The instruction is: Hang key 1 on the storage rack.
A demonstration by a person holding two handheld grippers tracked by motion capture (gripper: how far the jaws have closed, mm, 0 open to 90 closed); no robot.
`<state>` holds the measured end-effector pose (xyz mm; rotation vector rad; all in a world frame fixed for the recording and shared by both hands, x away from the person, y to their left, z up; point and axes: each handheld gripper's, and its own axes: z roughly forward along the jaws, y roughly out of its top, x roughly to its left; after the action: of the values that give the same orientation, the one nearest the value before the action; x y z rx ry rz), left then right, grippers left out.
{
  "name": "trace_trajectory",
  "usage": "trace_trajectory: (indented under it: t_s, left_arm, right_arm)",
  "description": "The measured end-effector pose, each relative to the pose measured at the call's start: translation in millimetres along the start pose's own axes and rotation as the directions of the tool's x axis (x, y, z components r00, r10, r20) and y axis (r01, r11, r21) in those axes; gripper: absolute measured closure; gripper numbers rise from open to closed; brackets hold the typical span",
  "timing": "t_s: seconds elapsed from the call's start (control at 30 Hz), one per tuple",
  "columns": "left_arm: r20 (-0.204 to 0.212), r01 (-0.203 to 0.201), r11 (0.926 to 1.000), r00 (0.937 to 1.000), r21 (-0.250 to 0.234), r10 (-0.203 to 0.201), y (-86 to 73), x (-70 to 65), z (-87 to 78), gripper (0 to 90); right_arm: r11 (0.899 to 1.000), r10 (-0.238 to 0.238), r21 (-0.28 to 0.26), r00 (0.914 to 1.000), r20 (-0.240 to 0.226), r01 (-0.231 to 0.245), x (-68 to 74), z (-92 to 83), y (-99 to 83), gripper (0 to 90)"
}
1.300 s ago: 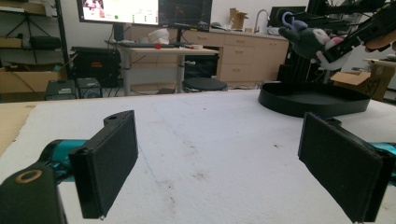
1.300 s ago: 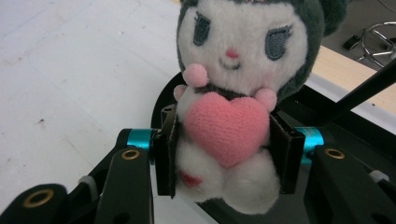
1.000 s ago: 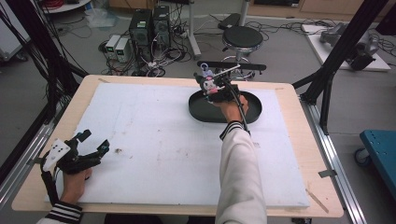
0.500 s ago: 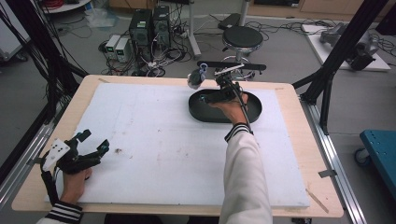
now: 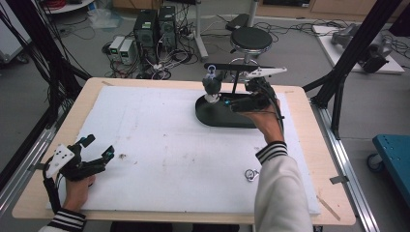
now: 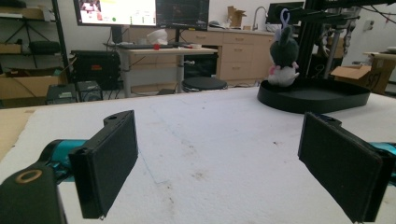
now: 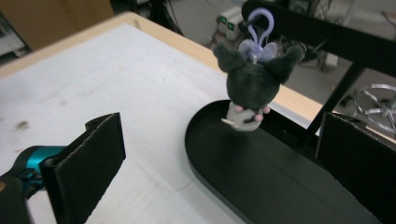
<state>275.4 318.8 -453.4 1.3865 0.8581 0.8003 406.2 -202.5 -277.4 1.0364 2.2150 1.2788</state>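
A dark grey plush toy (image 5: 211,87) hangs by a lilac clip (image 7: 258,21) from the bar of a black stand, over the left end of the stand's oval base (image 5: 217,117). My right gripper (image 5: 231,103) is just right of the toy, above the base, and points at it. Its jaws have just been opening and are now open with nothing between them. In the right gripper view (image 7: 219,158) the toy (image 7: 252,81) hangs apart from both jaws. My left gripper (image 5: 100,146) rests open at the near left of the white mat. Its own view (image 6: 219,163) shows the toy (image 6: 283,56) far off.
The white mat (image 5: 159,145) covers most of the wooden table (image 5: 92,89). A small metal ring (image 5: 250,174) lies on the mat near the right sleeve. Black frame posts stand at both table sides. A stool (image 5: 251,38) and computer boxes are beyond the far edge.
The right gripper let go of the plush toy, opened, and drew back to the right and upward. The toy now hangs from the stand's bar. The left gripper stayed still.
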Motion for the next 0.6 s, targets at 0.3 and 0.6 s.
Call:
trace_trajectory:
  t_s: [0.3, 0.6]
  left_arm:
    - [0.004, -0.011, 0.9999, 0.9999, -0.003, 0.011, -0.1, -1.1, -0.1, 12.5]
    - [0.004, -0.014, 0.9999, 0.9999, -0.003, 0.014, -0.2, -1.2, -0.3, 12.5]
  right_arm:
    - [0.994, -0.001, -0.108, 1.0000, 0.006, 0.002, -7.9, -38.4, -28.2, 0.6]
    - [0.977, -0.032, -0.209, 0.9995, -0.004, 0.030, -7.7, -59.7, -64.9, 0.6]
